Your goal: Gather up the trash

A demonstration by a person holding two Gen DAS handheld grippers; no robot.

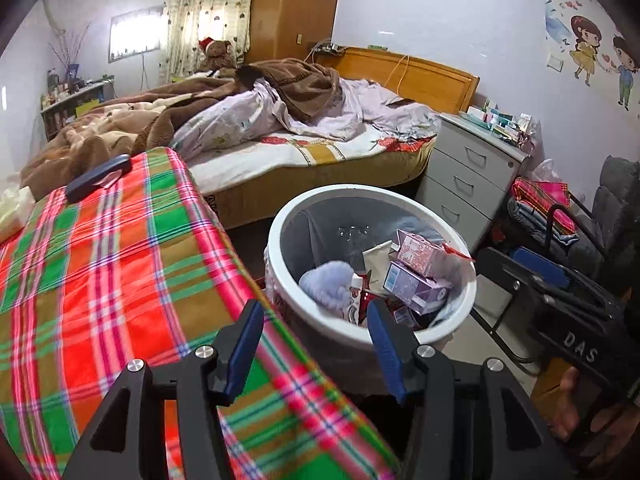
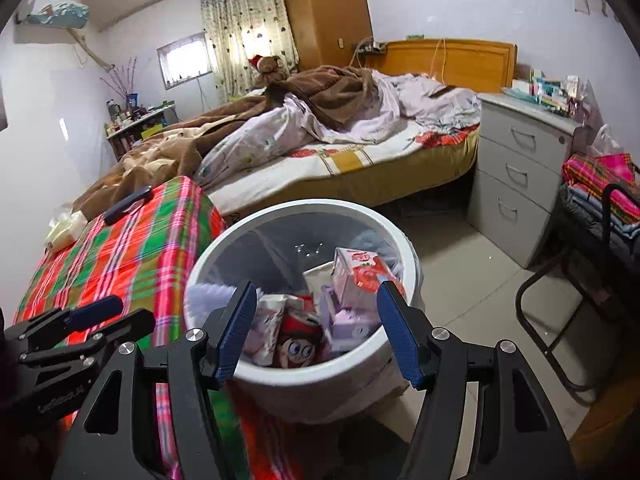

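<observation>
A white round bin (image 1: 362, 191) (image 2: 300, 205) stands on the floor beside a table with a plaid cloth (image 1: 100, 264) (image 2: 120, 248). In it lie pink and purple cartons (image 1: 420, 268) (image 2: 356, 272), a fluffy lilac thing (image 1: 326, 280) and a red snack packet with a cartoon face (image 2: 298, 340). My left gripper (image 1: 315, 306) is open and empty over the table's corner and the bin's near rim. My right gripper (image 2: 318, 288) hangs open and empty above the bin. On the cloth lie a dark blue flat object (image 1: 98, 178) (image 2: 128, 200) and a pale packet (image 2: 64, 228).
An unmade bed (image 1: 300, 148) (image 2: 340, 160) fills the room behind the bin. A grey drawer cabinet (image 1: 468, 176) (image 2: 516, 184) stands to the right of it. A black metal frame (image 2: 560, 288) with folded cloth on it stands at the far right. Tiled floor (image 2: 460, 272) lies between bin and cabinet.
</observation>
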